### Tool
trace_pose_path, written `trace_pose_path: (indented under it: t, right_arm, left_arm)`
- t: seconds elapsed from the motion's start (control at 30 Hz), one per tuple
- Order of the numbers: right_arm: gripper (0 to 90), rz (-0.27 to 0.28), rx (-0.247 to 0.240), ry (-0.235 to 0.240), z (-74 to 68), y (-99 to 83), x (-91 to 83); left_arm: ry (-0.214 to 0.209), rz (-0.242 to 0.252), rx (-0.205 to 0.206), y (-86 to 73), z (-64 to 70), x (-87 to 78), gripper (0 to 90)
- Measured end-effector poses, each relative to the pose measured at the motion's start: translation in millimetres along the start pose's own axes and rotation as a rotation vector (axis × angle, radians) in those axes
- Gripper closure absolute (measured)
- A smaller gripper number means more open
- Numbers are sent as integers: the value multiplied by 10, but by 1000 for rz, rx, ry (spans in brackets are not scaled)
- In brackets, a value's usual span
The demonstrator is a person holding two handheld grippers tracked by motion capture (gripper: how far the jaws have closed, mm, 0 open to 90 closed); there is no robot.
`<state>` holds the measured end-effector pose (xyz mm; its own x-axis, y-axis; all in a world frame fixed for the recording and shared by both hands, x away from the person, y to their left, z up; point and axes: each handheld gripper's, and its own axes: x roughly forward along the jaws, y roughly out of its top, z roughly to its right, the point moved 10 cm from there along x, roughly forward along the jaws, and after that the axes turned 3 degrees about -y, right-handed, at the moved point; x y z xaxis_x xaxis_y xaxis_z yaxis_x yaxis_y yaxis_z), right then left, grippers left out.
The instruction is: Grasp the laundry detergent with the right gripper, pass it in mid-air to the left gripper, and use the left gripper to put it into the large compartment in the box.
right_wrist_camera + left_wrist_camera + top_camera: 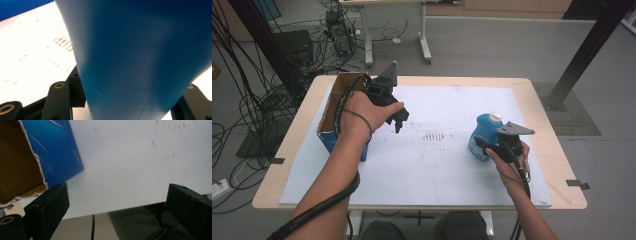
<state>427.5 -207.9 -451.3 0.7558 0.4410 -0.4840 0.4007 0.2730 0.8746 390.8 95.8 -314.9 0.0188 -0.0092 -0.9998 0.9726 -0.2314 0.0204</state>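
A blue bottle (482, 134) with a white cap stands at the right of the white mat (437, 165). My right gripper (486, 146) is shut on its lower body from the near side. In the right gripper view the blue bottle (140, 57) sits between the two black jaws of that gripper (127, 102). My left gripper (400, 119) hovers just right of an open cardboard box (332, 112), blue outside and brown inside. In the left gripper view the jaws of the left gripper (117, 195) stand wide apart with nothing between them, and the box (50, 152) is at the upper left.
The mat covers most of a light wooden table (557, 160). Small dark specks (434, 136) mark the mat's middle. Beyond the table lie tangled cables (242, 100), a desk's legs (424, 45) and a black frame post (582, 55).
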Motion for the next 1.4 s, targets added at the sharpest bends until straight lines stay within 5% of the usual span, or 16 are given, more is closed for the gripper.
trace_pose_path:
  t: [1.4]
  right_arm:
    - [435,6,-1,19,11,-3,-1]
  left_arm:
    - [-5,26,2,-22,39,-80,57]
